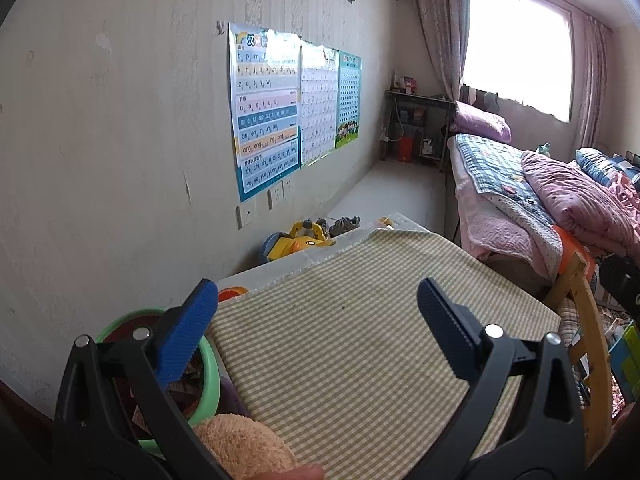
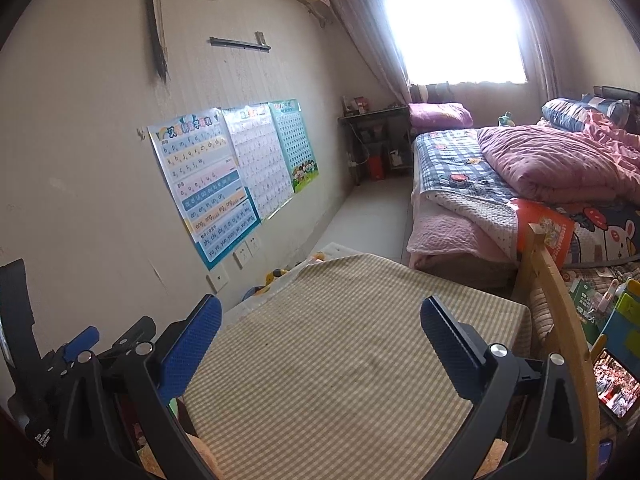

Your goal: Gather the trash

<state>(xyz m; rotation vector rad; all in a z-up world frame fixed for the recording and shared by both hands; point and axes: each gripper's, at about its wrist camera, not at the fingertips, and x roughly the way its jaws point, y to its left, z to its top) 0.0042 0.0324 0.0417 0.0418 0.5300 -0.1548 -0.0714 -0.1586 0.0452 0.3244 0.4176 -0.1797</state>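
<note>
My left gripper (image 1: 318,300) is open and empty, held above a table covered with a green checked cloth (image 1: 360,340). My right gripper (image 2: 320,316) is open and empty too, above the same cloth (image 2: 340,360). A green bin (image 1: 208,364) with scraps of paper inside stands at the table's left edge, below the left gripper's left finger. The left gripper's blue finger also shows at the far left of the right wrist view (image 2: 82,340). No loose trash shows on the cloth.
A peach plush thing (image 1: 244,444) lies at the near edge. A yellow toy (image 1: 296,242) and shoes (image 1: 344,224) sit on the floor by the wall with posters (image 1: 266,112). A bed (image 2: 520,184) and a wooden chair back (image 2: 560,312) are to the right, with a phone (image 2: 614,384) beside it.
</note>
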